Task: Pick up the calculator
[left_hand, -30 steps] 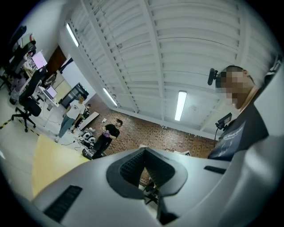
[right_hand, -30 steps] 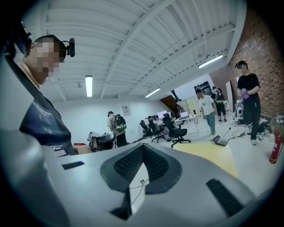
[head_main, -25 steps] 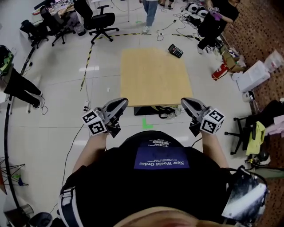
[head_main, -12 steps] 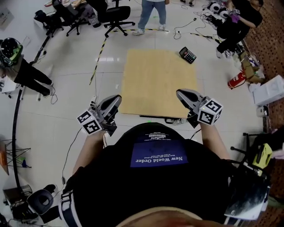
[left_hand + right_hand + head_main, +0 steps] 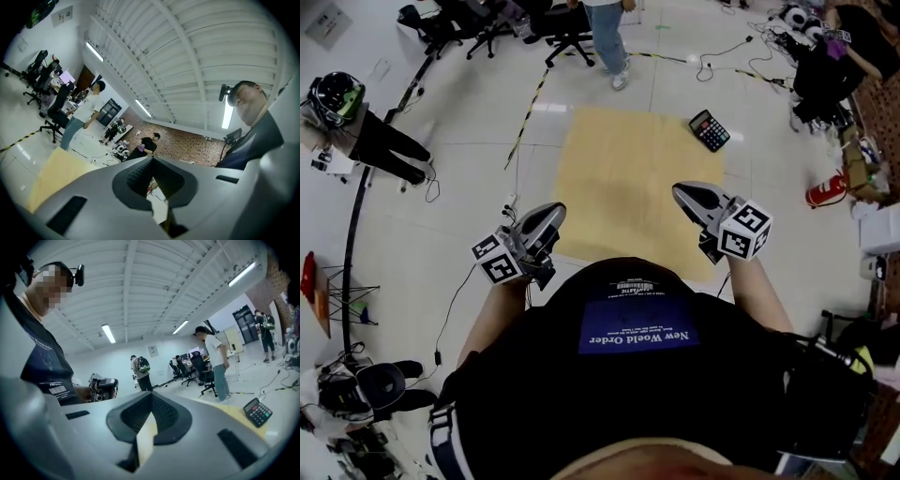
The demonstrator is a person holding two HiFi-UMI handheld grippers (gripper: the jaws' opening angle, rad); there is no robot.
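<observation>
**Both grippers closed and empty; the calculator lies far ahead at a corner of the worktop.**

Head view: the left gripper (image 5: 547, 219) hangs at the near left edge of the pale square wooden worktop (image 5: 628, 178), and the right gripper (image 5: 686, 195) over its right side. The black calculator with coloured keys (image 5: 710, 129) lies ahead and slightly right of the right jaws, well apart, at the far right corner. Bare board lies between them, and white tiled floor (image 5: 469, 141) lies beyond every edge. A person in jeans (image 5: 609, 37) stands past the far edge.
Left gripper view: the jaws meet at their tips with nothing between, and the worktop runs low to their left.
Right gripper view: the jaws are closed on nothing. The calculator lies right of them and lower in the picture, close to the board's edge.
</observation>
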